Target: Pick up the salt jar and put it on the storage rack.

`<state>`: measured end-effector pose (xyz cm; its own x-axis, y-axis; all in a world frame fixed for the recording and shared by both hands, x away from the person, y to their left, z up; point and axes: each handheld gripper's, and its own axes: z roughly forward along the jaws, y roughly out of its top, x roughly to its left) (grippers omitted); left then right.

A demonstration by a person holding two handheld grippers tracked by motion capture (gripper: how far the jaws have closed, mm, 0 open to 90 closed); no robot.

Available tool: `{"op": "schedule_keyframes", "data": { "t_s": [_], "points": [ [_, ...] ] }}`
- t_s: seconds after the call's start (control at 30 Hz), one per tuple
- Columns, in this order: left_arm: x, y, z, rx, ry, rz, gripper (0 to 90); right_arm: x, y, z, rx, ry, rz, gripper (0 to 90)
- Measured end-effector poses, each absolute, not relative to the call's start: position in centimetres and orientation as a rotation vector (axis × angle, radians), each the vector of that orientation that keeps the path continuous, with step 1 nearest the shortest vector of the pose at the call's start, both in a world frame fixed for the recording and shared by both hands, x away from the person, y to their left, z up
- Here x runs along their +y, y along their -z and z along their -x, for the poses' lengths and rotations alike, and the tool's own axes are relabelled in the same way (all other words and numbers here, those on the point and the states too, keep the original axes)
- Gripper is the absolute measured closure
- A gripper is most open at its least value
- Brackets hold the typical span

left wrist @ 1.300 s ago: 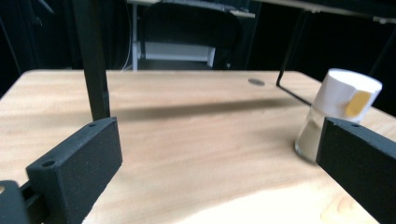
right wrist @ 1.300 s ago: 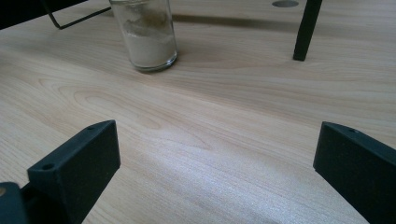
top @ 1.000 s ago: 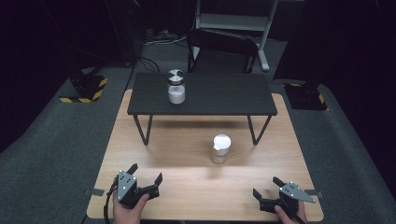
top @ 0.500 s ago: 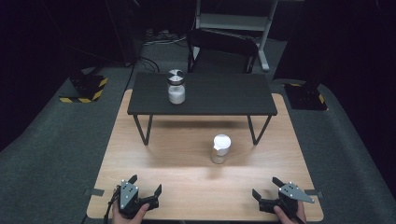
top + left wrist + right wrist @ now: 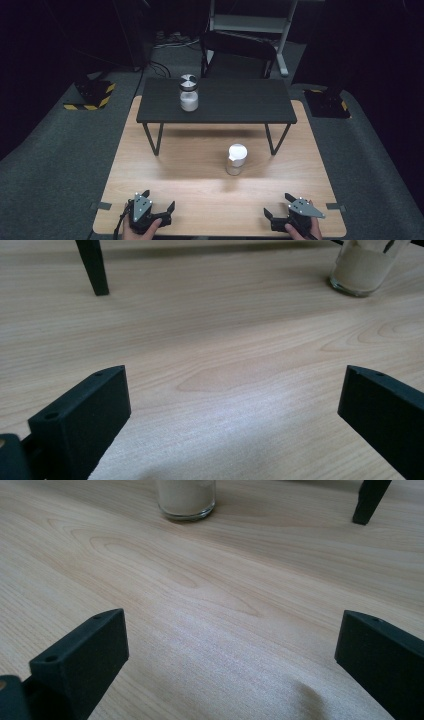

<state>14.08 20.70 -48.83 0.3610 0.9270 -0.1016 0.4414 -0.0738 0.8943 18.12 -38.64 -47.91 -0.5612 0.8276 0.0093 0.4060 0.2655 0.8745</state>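
A glass jar with a white lid stands on the wooden table, holding white powder; its base appears in the left gripper view and the right gripper view. A second jar with a silver-and-black lid sits on the small black raised table. My left gripper rests near the front left edge, open and empty. My right gripper rests near the front right edge, open and empty.
The black table's legs stand on the wood behind the white-lidded jar. A black chair is beyond the table. Yellow-black striped blocks lie on the grey floor at left.
My left gripper has slid back toward the front edge of the table. The right gripper and both jars have stayed in place.
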Motion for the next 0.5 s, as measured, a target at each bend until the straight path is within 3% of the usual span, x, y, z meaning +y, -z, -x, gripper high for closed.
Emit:
{"op": "schedule_keyframes", "data": {
  "t_s": [0.5],
  "points": [
    [20.83, 49.85, -14.5, 1.253, -0.599, -1.701, 0.9, -39.45, 48.27, -18.02, 2.041, -1.284, -1.185, 0.6]
  ]
}}
